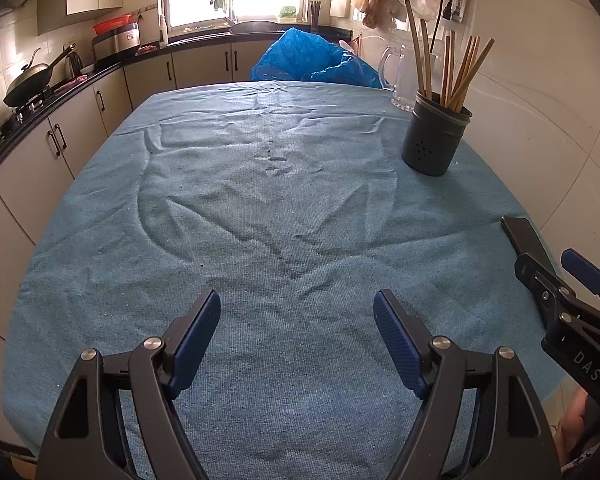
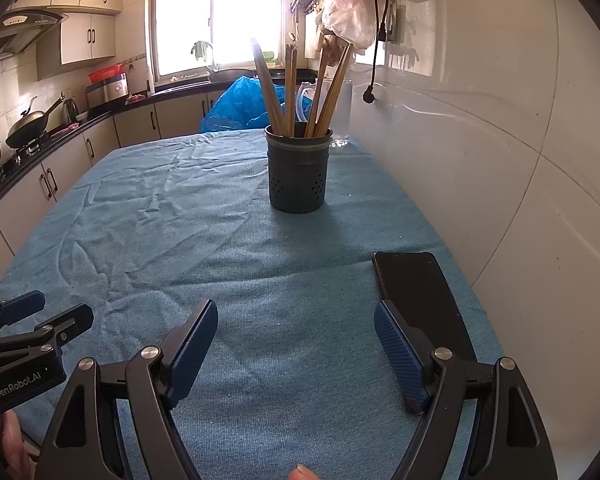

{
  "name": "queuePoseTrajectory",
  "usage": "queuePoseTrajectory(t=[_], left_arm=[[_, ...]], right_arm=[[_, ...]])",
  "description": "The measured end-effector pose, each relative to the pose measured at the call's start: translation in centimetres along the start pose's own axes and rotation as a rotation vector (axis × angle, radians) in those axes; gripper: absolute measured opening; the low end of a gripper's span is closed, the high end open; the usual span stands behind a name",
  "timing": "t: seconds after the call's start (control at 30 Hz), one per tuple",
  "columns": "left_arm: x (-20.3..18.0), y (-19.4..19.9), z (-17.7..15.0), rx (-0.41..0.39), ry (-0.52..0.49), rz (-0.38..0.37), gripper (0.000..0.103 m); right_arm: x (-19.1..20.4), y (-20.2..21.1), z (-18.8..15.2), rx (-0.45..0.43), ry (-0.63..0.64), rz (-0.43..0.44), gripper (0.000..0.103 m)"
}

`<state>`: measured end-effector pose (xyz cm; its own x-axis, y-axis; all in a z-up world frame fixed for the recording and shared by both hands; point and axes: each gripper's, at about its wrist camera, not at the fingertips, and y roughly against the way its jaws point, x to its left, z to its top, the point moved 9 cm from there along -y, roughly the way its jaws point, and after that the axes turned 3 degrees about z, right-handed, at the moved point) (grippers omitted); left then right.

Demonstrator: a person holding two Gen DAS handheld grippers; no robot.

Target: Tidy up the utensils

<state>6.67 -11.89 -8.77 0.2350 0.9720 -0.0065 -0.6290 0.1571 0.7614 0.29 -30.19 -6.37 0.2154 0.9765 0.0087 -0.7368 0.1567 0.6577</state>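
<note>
- Over the near edge of the blue cloth (image 1: pixel 260 200), the left gripper (image 1: pixel 297 332) and right gripper (image 2: pixel 294 340) hang spread wide, nothing between their pads.
- Chopsticks (image 2: pixel 296 88) already stand in the dark holder (image 2: pixel 299 170), far right by the wall; no loose utensil shows, so sorting looks finished or unstarted.
- Any next reach goes forward to the holder.
- A phone (image 2: pixel 416 284) lies beside the right gripper; a glass mug (image 1: pixel 400 76) stands just behind the holder.

One holder (image 2: pixel 299 174), one phone (image 2: pixel 420 300), two tongs (image 1: pixel 296 340).

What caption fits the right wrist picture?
Open right gripper above blue tablecloth, facing dark round holder of wooden chopsticks.
</note>
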Motion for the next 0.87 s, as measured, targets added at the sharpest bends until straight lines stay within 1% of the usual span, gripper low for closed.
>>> queuePoseTrajectory(t=[0.63, 0.7, 0.73, 0.83, 0.87], left_arm=[[0.2, 0.0, -0.1, 0.006, 0.007, 0.005, 0.078], [0.6, -0.1, 0.0, 0.009, 0.019, 0.005, 0.078], [0.9, 0.0, 0.1, -0.002, 0.032, 0.003, 0.078], [2.4, 0.4, 0.9, -0.04, 0.048, 0.038, 0.078], [3.0, 0.5, 1.2, -0.04, 0.05, 0.045, 0.08]], right_arm=[[0.2, -0.2, -0.2, 0.012, 0.001, 0.006, 0.084], [0.3, -0.3, -0.3, 0.014, 0.001, 0.008, 0.084], [0.3, -0.4, -0.3, 0.018, 0.003, 0.009, 0.084], [0.5, -1.0, -0.3, 0.032, -0.003, 0.029, 0.084], [0.7, -1.3, -0.2, 0.039, -0.004, 0.038, 0.085]])
